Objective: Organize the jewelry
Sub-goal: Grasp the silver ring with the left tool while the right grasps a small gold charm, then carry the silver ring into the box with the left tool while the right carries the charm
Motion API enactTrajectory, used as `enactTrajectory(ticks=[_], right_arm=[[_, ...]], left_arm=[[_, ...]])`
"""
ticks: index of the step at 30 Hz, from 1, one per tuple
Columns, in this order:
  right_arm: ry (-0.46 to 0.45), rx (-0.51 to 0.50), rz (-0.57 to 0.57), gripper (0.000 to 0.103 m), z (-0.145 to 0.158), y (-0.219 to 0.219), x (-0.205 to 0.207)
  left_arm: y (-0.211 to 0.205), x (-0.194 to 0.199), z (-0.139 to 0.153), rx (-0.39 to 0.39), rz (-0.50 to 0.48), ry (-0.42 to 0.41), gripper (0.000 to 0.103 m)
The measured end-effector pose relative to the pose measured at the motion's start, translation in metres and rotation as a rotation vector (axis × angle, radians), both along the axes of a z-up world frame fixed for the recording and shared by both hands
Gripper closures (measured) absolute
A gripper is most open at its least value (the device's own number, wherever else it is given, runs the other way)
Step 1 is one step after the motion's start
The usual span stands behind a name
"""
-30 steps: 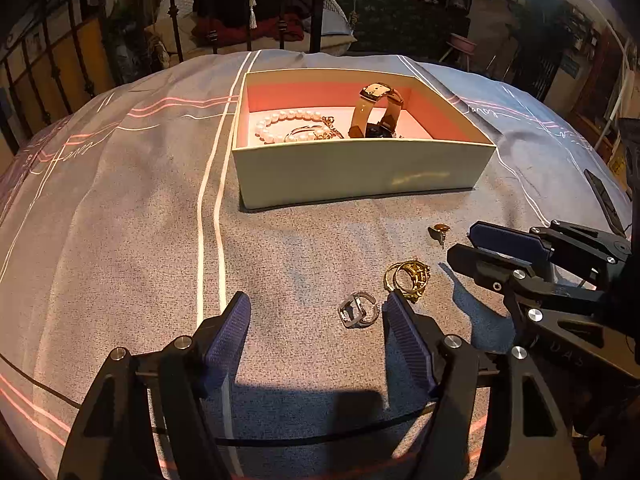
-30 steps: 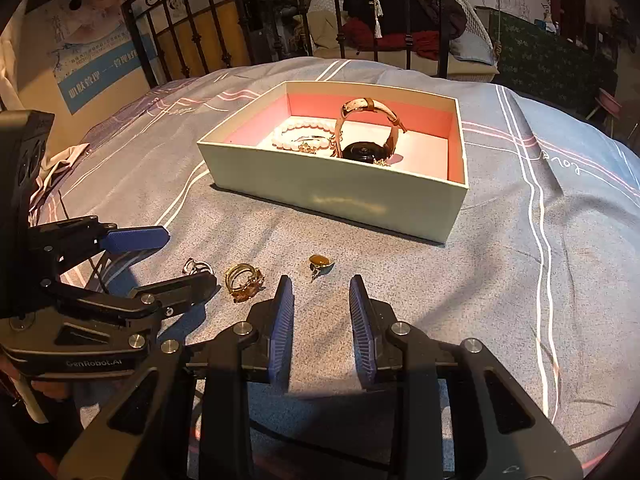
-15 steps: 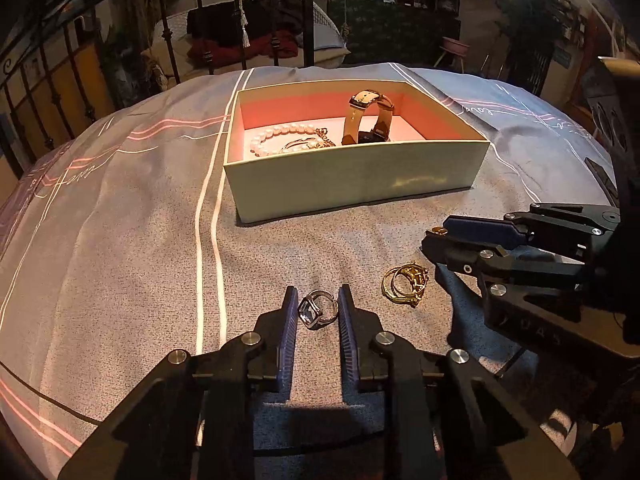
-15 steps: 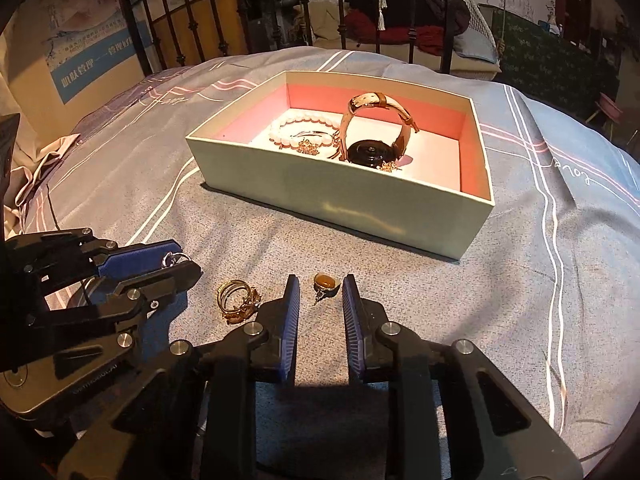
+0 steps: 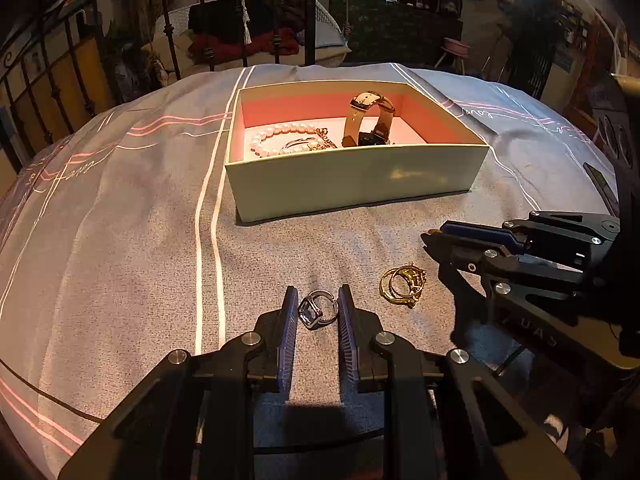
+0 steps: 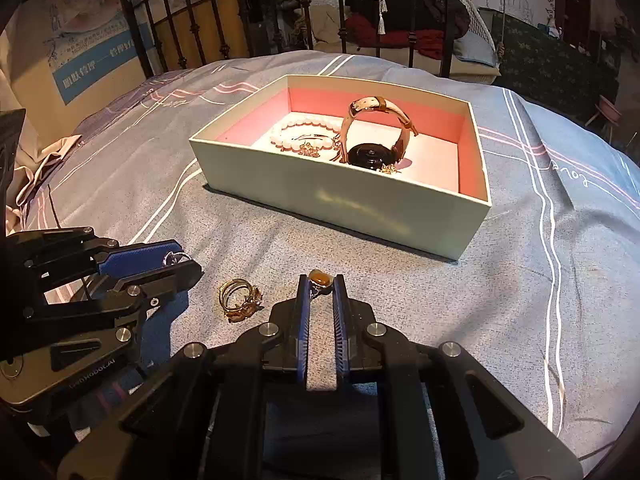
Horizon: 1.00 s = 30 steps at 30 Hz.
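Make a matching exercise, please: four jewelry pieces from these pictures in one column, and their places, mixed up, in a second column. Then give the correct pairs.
Things:
1. silver ring
2. amber-stone ring
3. gold rings
4. pearl bracelet

Places:
A. inside the box
B. loose on the bedspread, between the two grippers
C. between the jaws of the left gripper
D. between the jaws of the right gripper

Pairs: 1-C, 2-D, 3-B, 4-A

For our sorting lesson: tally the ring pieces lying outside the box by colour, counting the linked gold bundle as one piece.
Silver ring: 1
Gold bundle: 1
Amber-stone ring: 1
Total: 3
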State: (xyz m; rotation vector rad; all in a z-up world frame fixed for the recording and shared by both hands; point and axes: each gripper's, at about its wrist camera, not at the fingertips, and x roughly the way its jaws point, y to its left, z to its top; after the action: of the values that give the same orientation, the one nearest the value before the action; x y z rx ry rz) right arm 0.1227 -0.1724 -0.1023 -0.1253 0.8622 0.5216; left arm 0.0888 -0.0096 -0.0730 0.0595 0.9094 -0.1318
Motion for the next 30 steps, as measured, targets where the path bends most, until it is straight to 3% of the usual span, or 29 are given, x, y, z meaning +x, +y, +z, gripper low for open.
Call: enactTrajectory(ticks=[10, 21, 30], right_arm=[[-0.023, 0.021, -0.009, 0.090, 0.010, -0.007, -0.007], [-0.065, 0.040, -0.029, 0.090, 0.026, -0.014, -0.008], [-0.070, 0.046, -0.038, 0.090, 0.029, -0.017, -0.006]], left_arm=[[0.006, 0.004, 0.015, -0.056, 0.009, -0.001, 0.083], [-0.004, 0.020, 0.049, -0.083, -0.010, -0.079, 0.083], [-0.007, 0.035, 0.054, -0.098, -0.008, -0.076, 0.083]])
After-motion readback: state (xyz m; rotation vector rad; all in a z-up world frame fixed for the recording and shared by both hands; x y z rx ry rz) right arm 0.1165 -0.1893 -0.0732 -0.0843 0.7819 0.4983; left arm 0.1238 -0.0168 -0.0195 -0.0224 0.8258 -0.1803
